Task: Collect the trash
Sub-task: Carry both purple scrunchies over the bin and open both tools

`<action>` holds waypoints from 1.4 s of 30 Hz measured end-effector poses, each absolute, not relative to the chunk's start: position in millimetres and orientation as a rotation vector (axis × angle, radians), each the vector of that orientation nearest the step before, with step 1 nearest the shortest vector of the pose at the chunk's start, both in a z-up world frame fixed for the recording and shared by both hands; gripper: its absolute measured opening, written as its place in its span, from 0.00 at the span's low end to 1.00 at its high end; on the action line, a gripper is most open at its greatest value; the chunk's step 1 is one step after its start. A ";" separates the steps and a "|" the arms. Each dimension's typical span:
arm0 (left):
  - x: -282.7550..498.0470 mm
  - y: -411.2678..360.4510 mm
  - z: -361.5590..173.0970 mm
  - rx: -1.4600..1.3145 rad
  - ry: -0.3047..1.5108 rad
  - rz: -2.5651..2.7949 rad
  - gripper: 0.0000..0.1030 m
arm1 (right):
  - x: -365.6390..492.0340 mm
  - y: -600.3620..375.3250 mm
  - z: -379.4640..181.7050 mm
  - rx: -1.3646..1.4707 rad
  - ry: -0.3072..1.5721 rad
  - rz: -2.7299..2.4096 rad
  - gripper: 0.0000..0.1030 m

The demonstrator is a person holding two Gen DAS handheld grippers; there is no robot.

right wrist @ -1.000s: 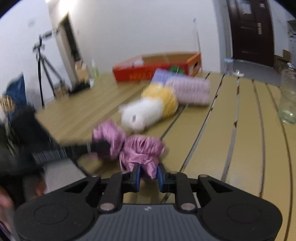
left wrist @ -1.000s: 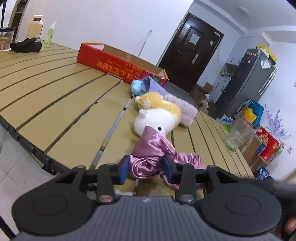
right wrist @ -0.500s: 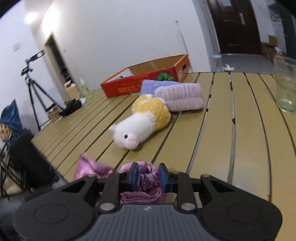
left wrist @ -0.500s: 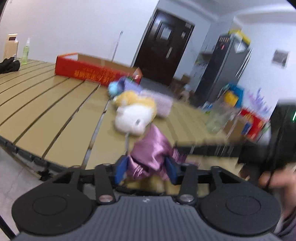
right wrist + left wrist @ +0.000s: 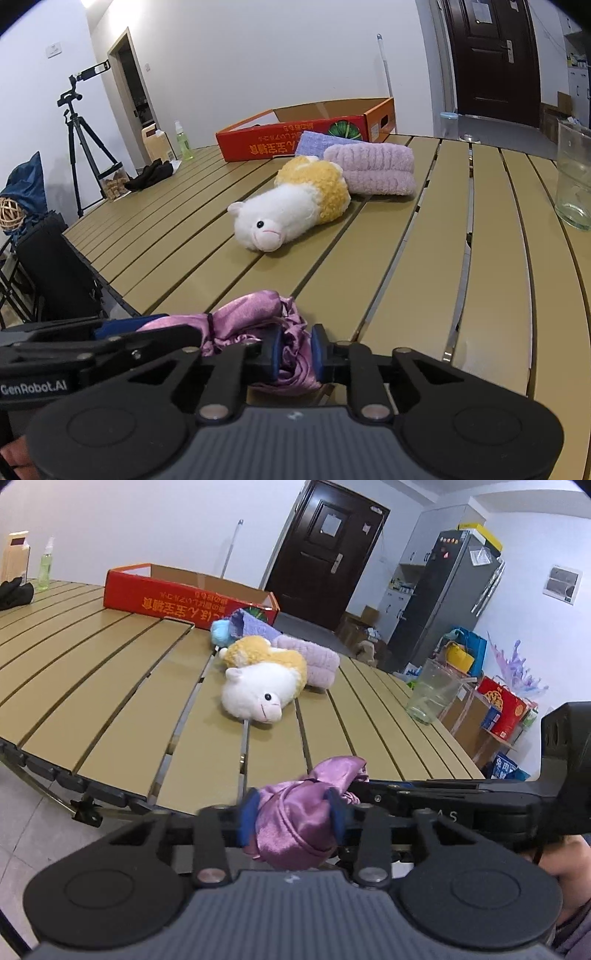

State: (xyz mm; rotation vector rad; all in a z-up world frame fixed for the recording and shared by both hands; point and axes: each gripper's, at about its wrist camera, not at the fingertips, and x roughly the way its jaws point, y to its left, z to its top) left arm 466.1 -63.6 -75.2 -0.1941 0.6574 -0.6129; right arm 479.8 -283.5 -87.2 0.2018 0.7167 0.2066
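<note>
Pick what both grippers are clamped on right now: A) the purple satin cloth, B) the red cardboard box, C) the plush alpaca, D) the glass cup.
A: the left gripper and the right gripper each pinch the purple satin cloth at the table's near edge.

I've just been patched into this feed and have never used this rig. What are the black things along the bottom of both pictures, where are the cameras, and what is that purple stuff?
There is no robot arm: a person holds a two-finger gripper in each hand, and each picture comes from a fisheye camera on one gripper, looking forward along its fingers. The black shapes along the bottom are the grippers themselves. The left gripper and the right gripper are both shut on the same purple satin cloth, at the near edge of a slatted table. Farther back lie a white and yellow plush toy, a lilac folded towel and a red cardboard box. A clear glass stands to the right.
</note>
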 end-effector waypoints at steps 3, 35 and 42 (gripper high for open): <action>461.4 -58.8 -71.9 -0.214 0.649 -0.591 0.21 | 478.1 -276.0 -80.5 0.176 0.698 0.219 0.08; 461.4 -20.4 -214.5 -0.006 1.148 -0.324 0.51 | 447.7 -162.4 -187.5 -0.294 1.062 0.350 0.45; 462.1 -21.8 -201.5 -0.014 1.145 -0.316 0.54 | 451.8 -165.9 -172.6 -0.275 1.010 0.369 0.46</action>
